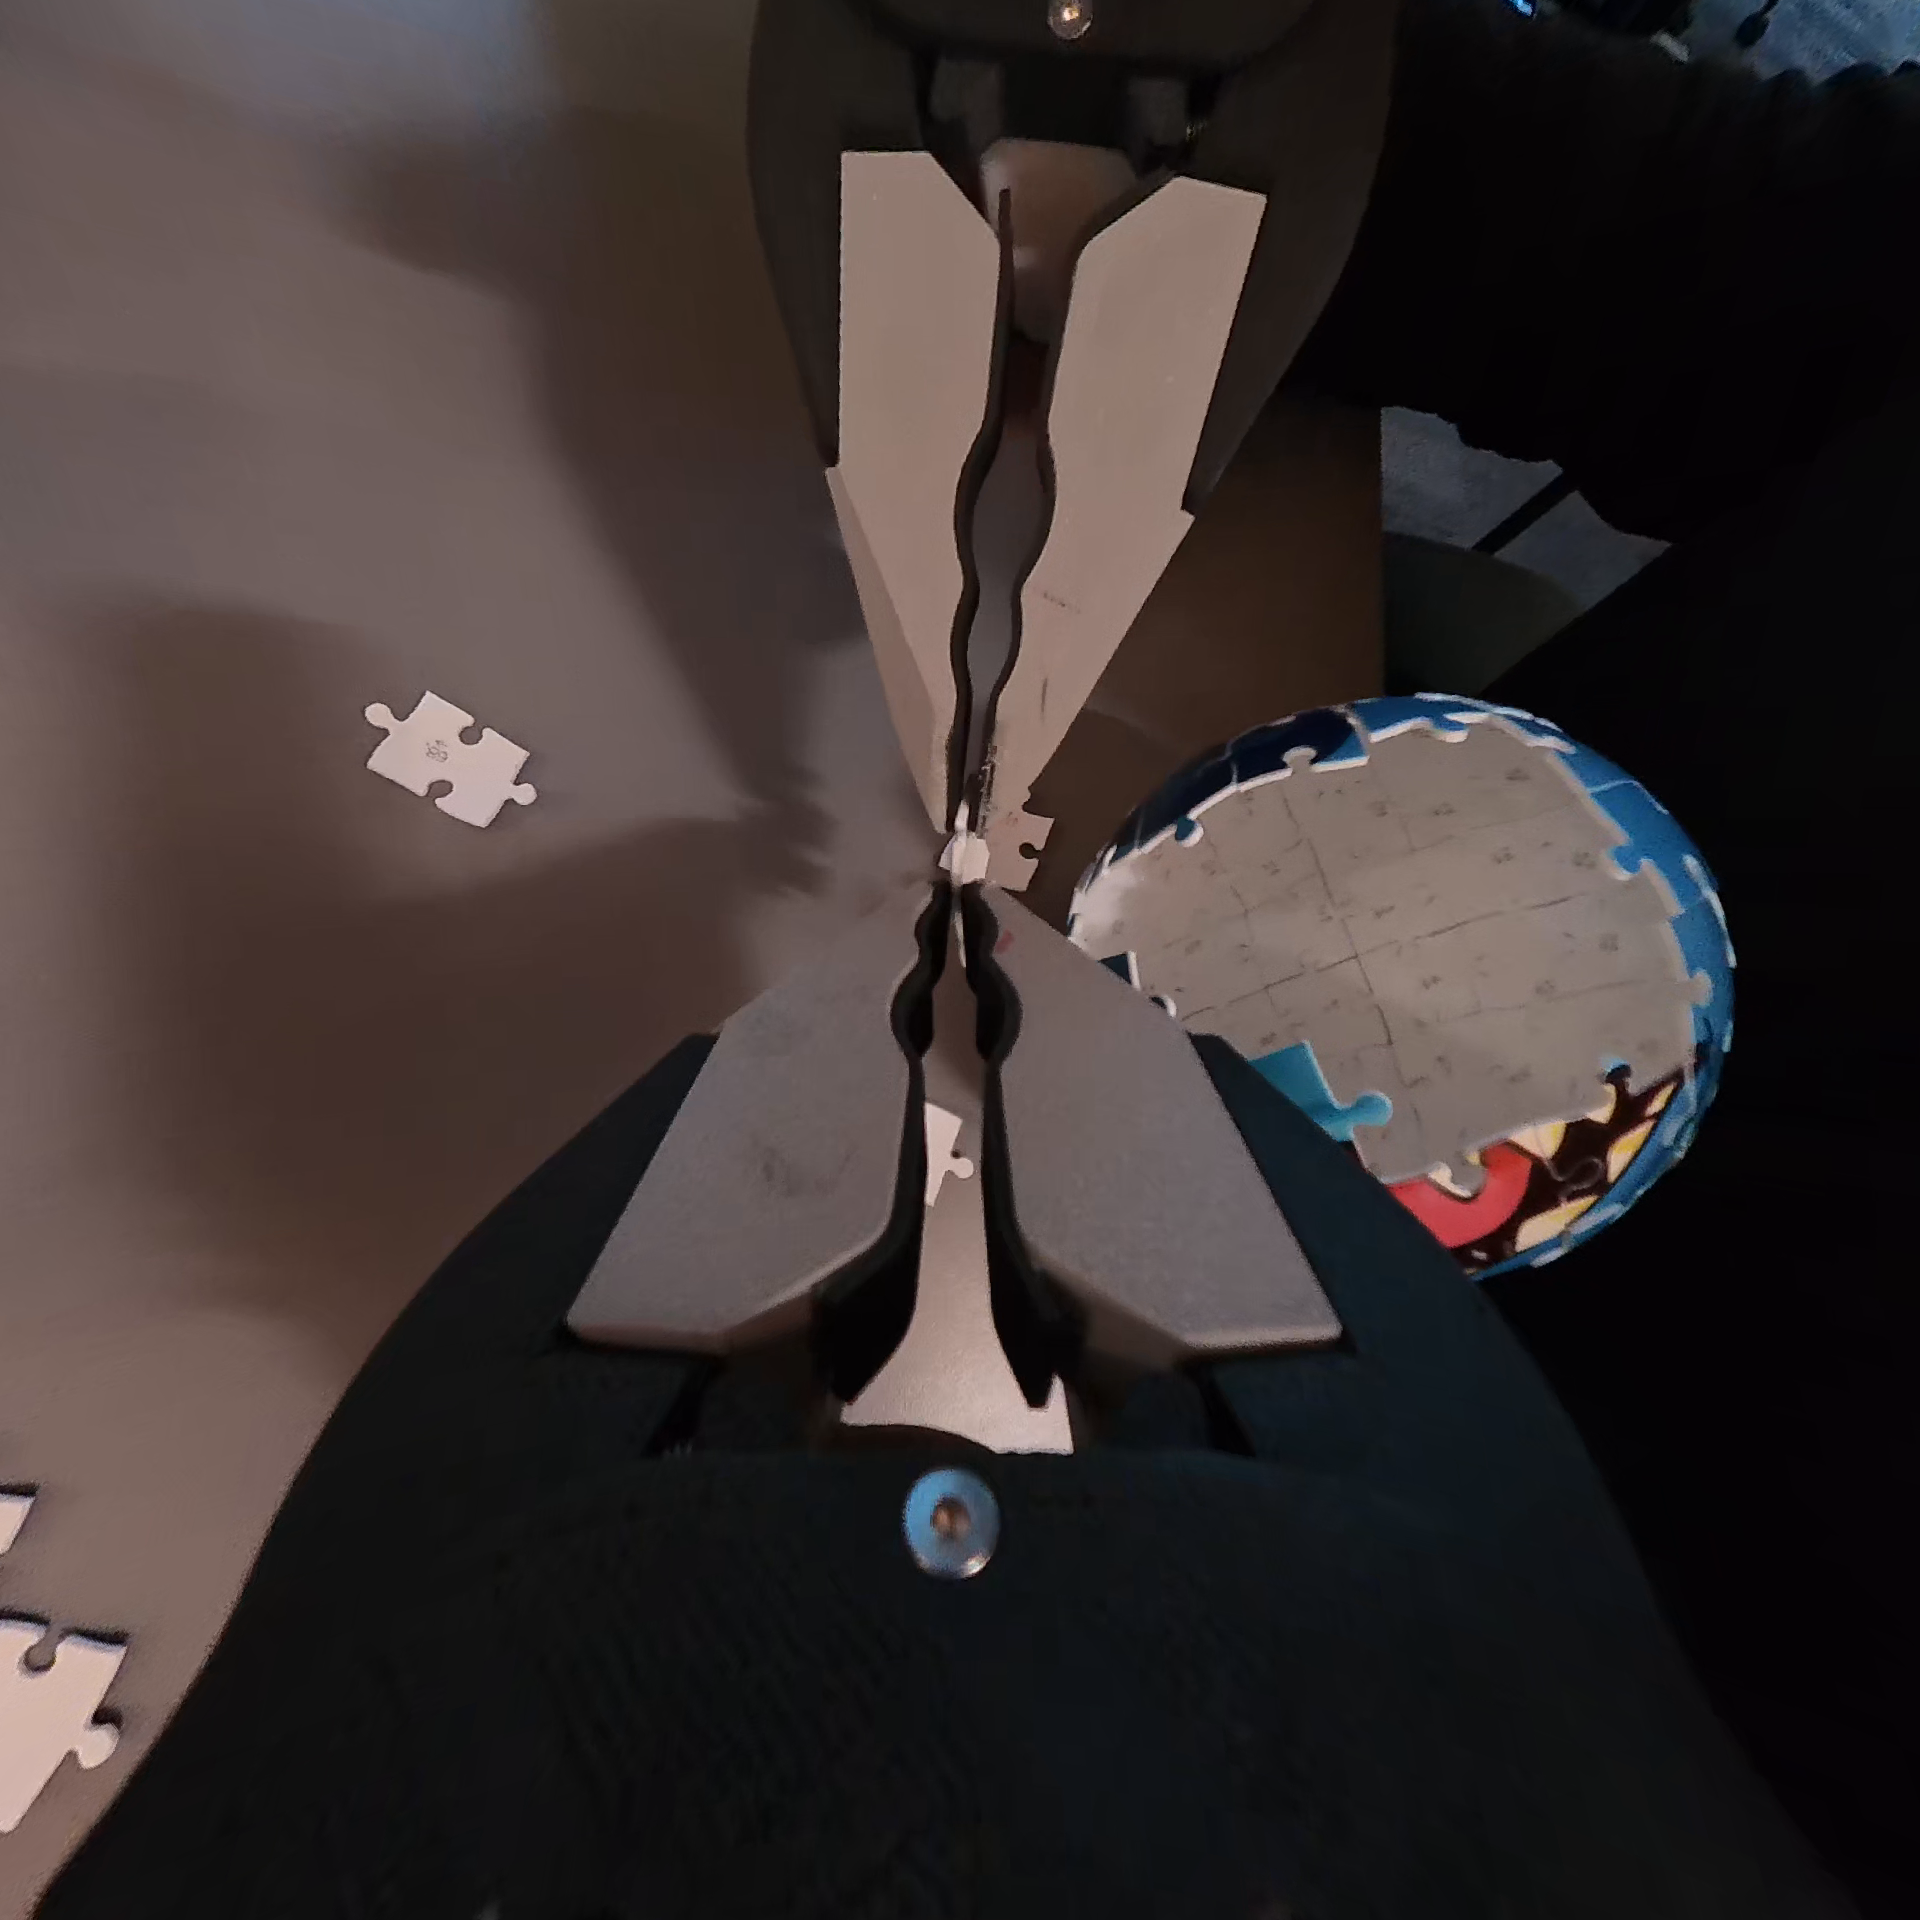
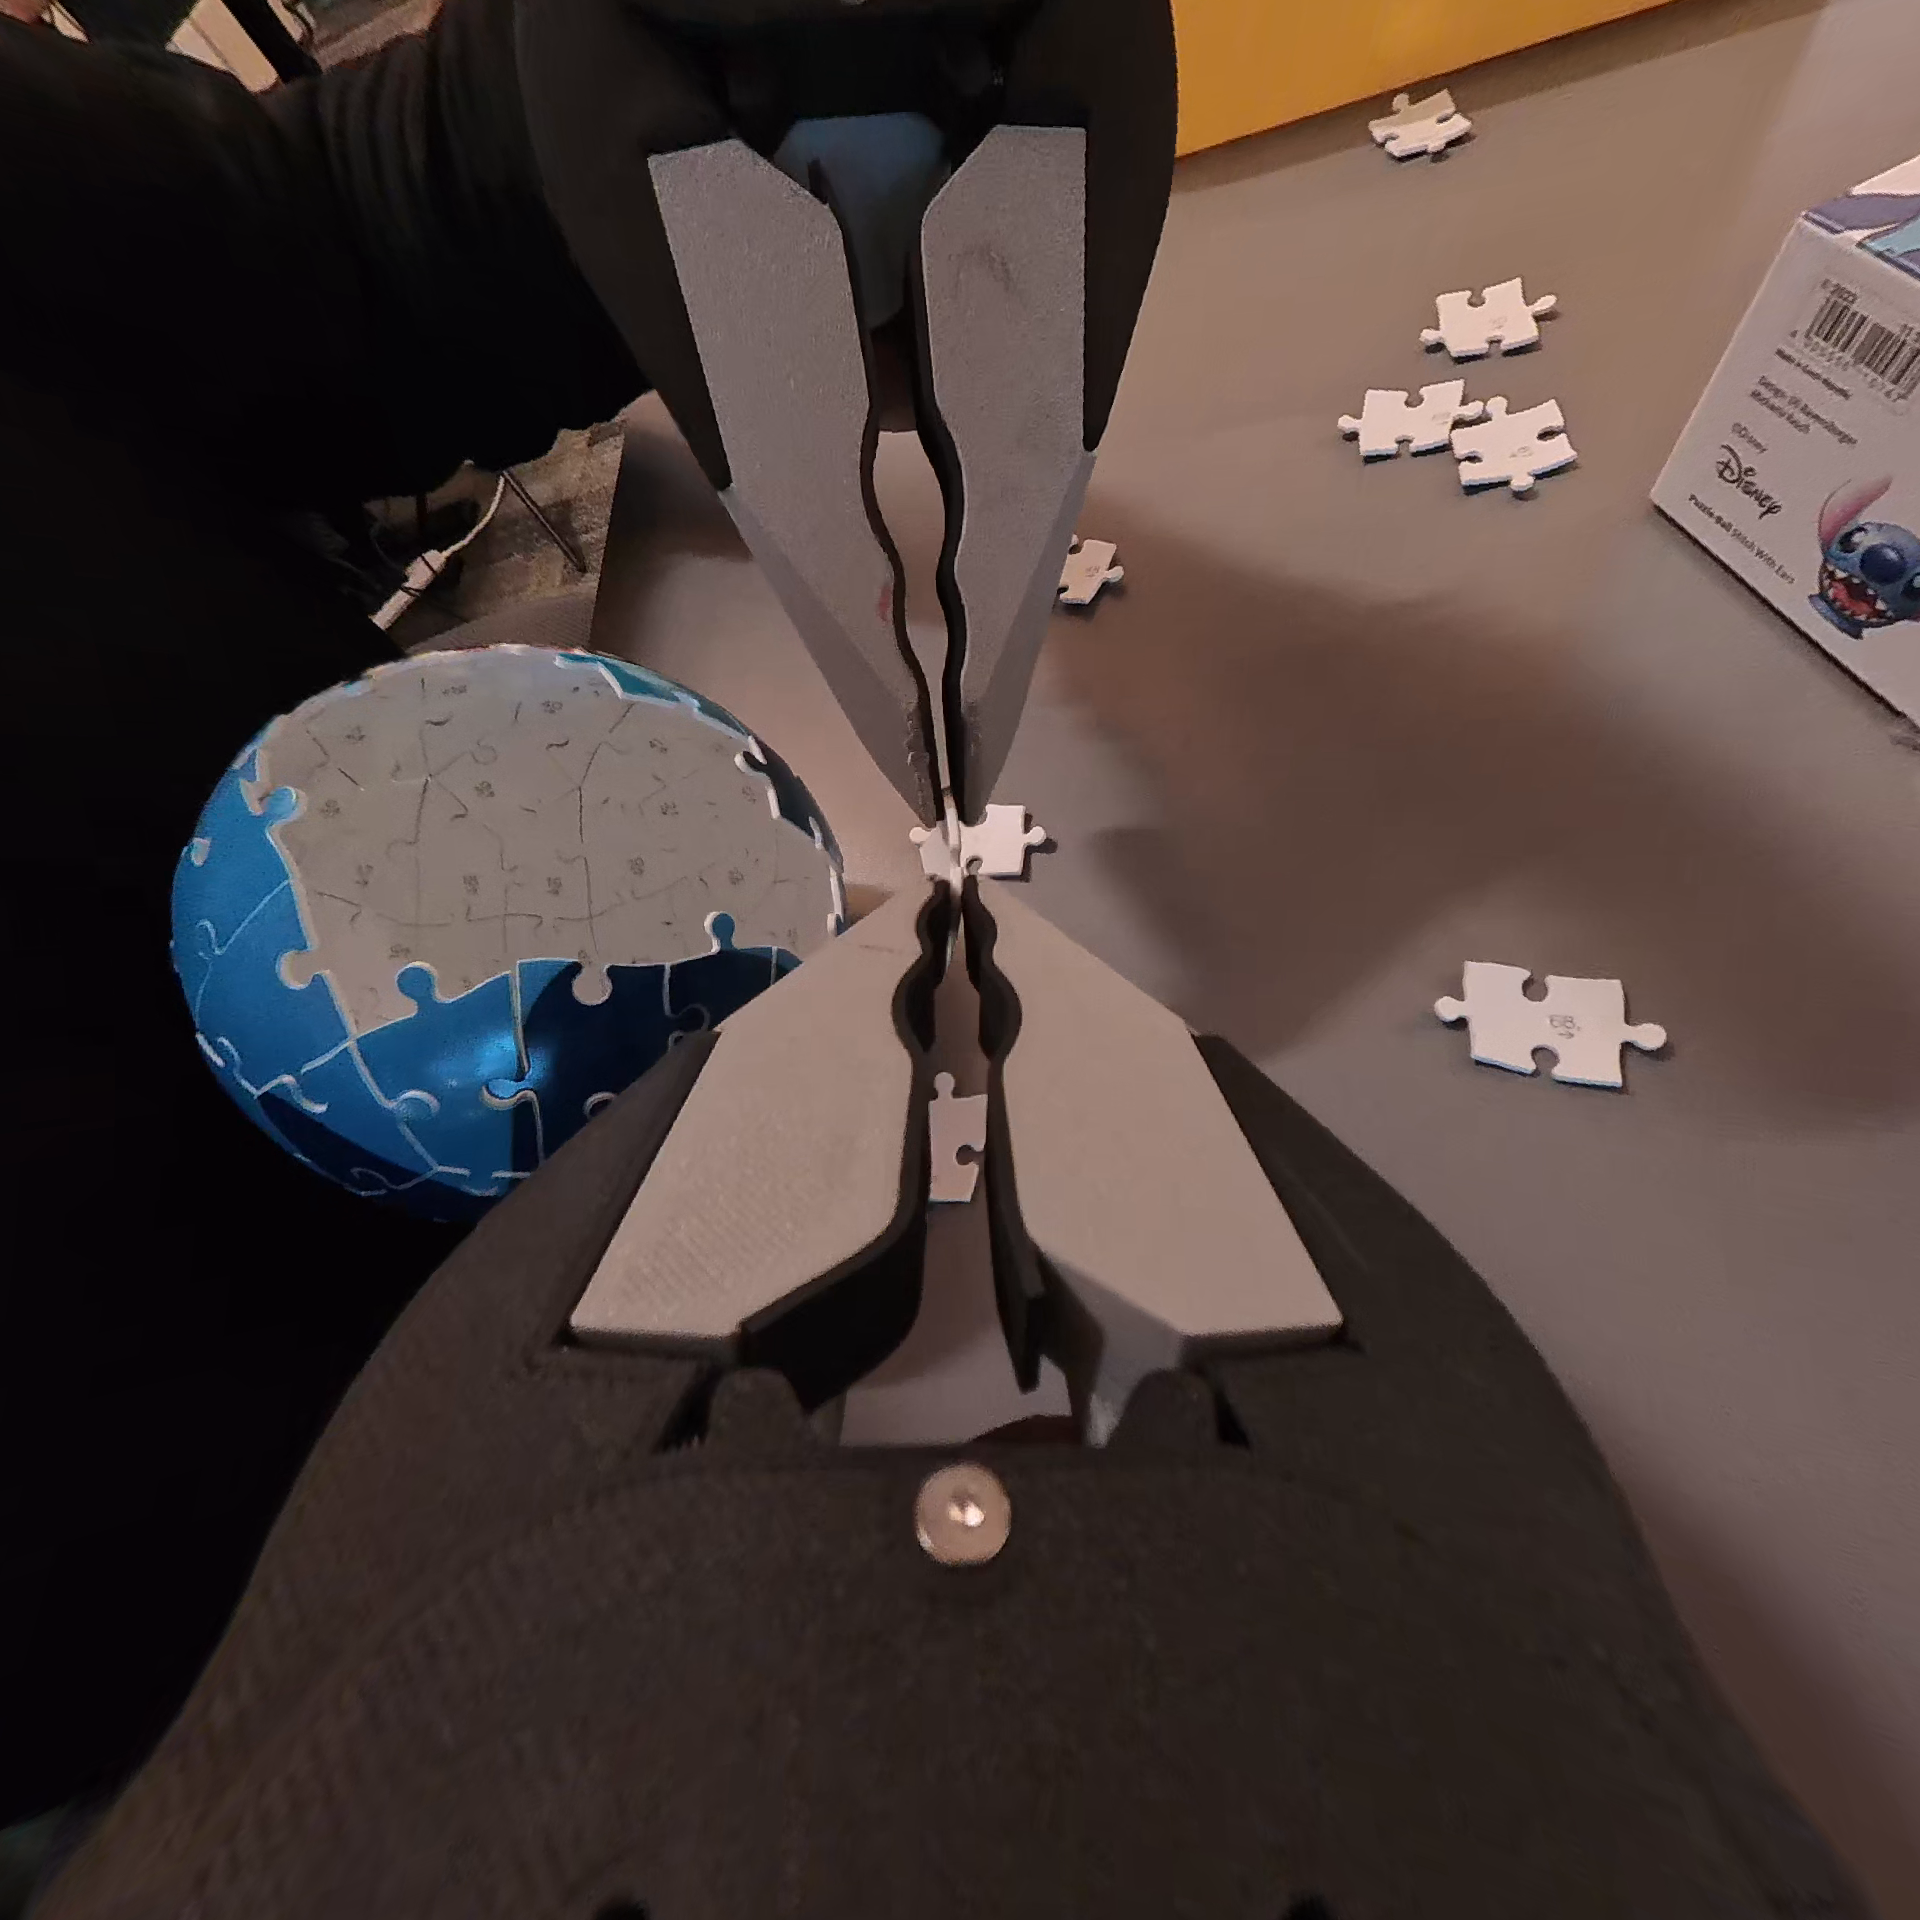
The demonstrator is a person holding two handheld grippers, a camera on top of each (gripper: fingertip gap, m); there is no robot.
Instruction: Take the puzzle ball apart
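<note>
The puzzle ball (image 1: 1403, 966) is blue with a large open hole that shows its grey numbered inside. It rests at the table's edge, to the right in the left wrist view and to the left in the right wrist view (image 2: 499, 862). My two grippers meet tip to tip beside it. My left gripper (image 1: 956, 904) and my right gripper (image 2: 951, 894) are both shut on one small white puzzle piece (image 1: 1016, 840), which also shows in the right wrist view (image 2: 992, 842), held just above the table.
Loose white pieces lie on the grey table (image 2: 1299, 831): one (image 1: 449, 758) at the left, several (image 2: 1455, 426) at the far right, one (image 2: 1548, 1023) nearer. A puzzle box (image 2: 1787, 416) stands at the right. A dark sleeve (image 2: 208, 364) is beside the ball. Both grippers' tips are close together, under 4 cm apart.
</note>
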